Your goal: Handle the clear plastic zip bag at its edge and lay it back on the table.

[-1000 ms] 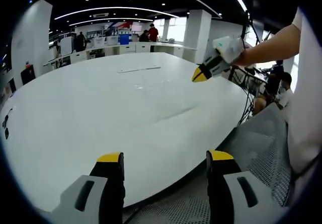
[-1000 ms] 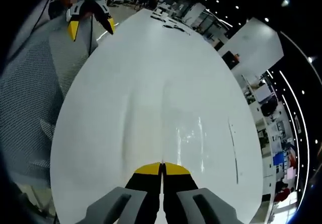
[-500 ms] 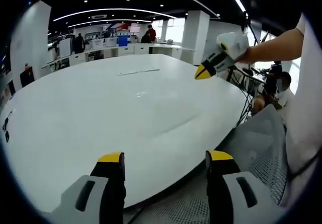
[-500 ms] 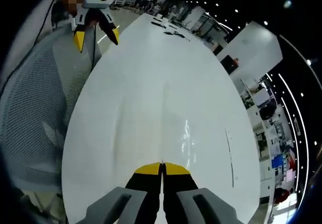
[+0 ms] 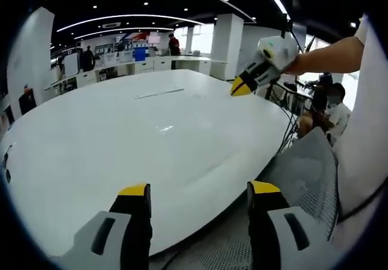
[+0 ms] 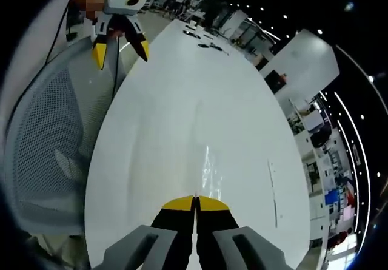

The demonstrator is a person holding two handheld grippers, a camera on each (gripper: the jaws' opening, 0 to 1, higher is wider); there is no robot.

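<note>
Left gripper: the left gripper [image 5: 200, 190] is hovering off the near edge of the tabletop [image 5: 91, 155], over a mesh chair [image 5: 303, 179]. Its jaws are standing wide apart with nothing between them.
Right gripper: the right gripper [image 6: 195, 201] is hanging over the far right edge of the tabletop on an outstretched arm [image 5: 330, 51]. Its jaws are pressed together tip to tip. Nothing is showing between them, though a clear film there would be hard to see.
Bag: the clear bag [image 6: 206, 164] is hard to make out. A patch of glare and faint creases toward the middle of the tabletop are probably it, lying flat and well apart from both grippers.
Why so: judging by this, both grippers are pointing across the tabletop at that patch. The left is probably waiting released as a spare hand, while the right, on the opposite edge, is better placed to reach in.
Other things: a thin pale strip [image 5: 159, 93] is lying toward the far edge of the tabletop.
Writing: nothing is readable. The coloured boards in the room behind are too small and blurred.
</note>
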